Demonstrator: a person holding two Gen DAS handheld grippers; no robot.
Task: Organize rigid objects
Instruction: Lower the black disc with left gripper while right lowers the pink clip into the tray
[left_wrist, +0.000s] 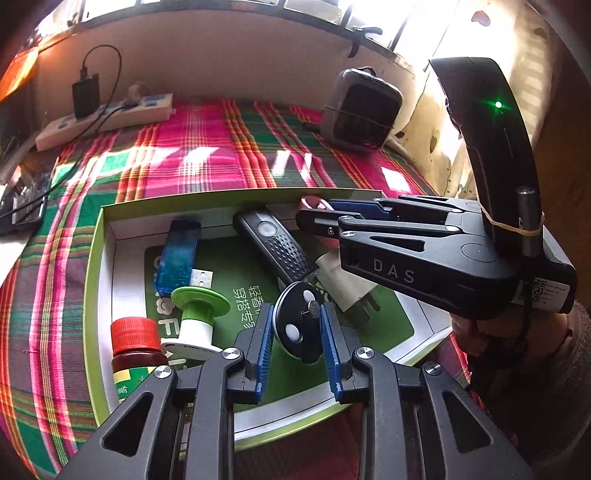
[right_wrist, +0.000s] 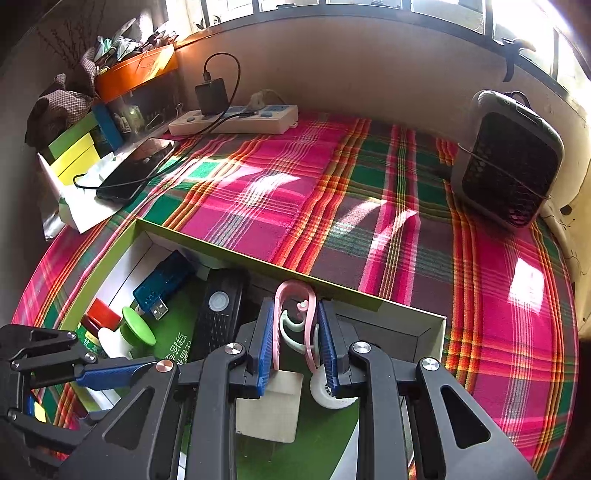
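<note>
Left gripper (left_wrist: 297, 334): clenched on a black round disc (left_wrist: 298, 326), held low over the near part of the green-rimmed box (left_wrist: 94, 258). Right gripper (right_wrist: 295, 339): clamped on a pink clip (right_wrist: 295, 295), over the box's far right corner, just beside its far wall. In the box: blue USB stick (left_wrist: 179, 254) far left, black remote (left_wrist: 275, 245) mid, green-capped spool (left_wrist: 197, 314) and red-capped bottle (left_wrist: 136, 347) near left, white plug (right_wrist: 269, 406) under the right gripper. Box sits on plaid cloth (right_wrist: 369, 206); power strip (right_wrist: 236, 120) far left, small heater (right_wrist: 511, 158) far right.
</note>
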